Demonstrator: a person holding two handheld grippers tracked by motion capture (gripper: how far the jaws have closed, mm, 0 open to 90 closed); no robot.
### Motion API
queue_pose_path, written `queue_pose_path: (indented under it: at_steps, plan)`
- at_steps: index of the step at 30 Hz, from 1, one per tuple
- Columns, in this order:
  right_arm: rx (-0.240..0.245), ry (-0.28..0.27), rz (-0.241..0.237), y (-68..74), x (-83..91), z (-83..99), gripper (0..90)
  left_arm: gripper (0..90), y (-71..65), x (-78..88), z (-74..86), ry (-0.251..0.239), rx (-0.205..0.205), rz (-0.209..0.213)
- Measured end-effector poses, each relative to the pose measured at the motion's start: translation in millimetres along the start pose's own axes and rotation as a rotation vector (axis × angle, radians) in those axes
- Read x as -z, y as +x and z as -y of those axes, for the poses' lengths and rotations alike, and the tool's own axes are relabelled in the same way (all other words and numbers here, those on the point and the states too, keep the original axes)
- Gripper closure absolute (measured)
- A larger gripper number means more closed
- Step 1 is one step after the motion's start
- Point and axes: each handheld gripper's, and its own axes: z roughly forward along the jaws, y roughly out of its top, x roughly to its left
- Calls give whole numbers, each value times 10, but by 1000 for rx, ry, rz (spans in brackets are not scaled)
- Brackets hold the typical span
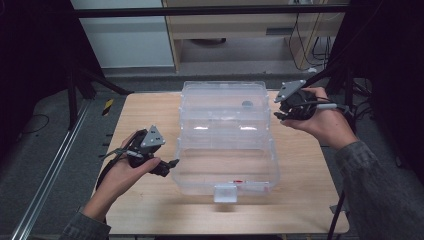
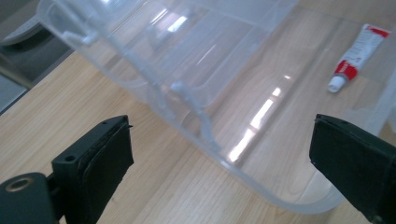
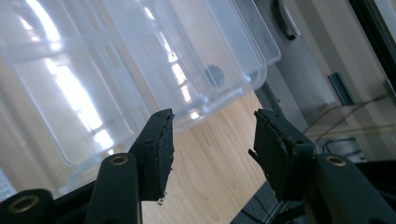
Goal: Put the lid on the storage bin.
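A clear plastic box [image 1: 225, 145] lies open in the middle of the wooden table [image 1: 305, 200], its lid [image 1: 223, 102] folded back on the far side and its white latch [image 1: 225, 192] at the near edge. Inside the box, near the latch, lies a small white tube with a red end [image 2: 355, 58]. A small dark round spot [image 3: 214, 73] shows through the lid near its far corner.

The left gripper [image 1: 170, 164] is held just beside the near left corner of the box, above the table. Its jaws are spread wide, with nothing between them; in the left gripper view the curved corner of the box sits in the gap beyond the pads.

The right gripper [image 1: 281, 116] hangs beside the right edge of the lid, raised off the table. Its jaws stand partly apart and hold nothing; bare table and the lid's corner show between them.
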Motion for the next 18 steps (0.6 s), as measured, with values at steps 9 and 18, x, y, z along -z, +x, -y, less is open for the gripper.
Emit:
queue_pose_path:
  at_steps: [9,18]
  plan:
    - [108,-20,-128,64,-79,-315,646,52,-154,-94,-231,-8,-79,73]
    - [234,78,-218,153,-438,-530,610,48,-218,-260,-287,37,-100,125]
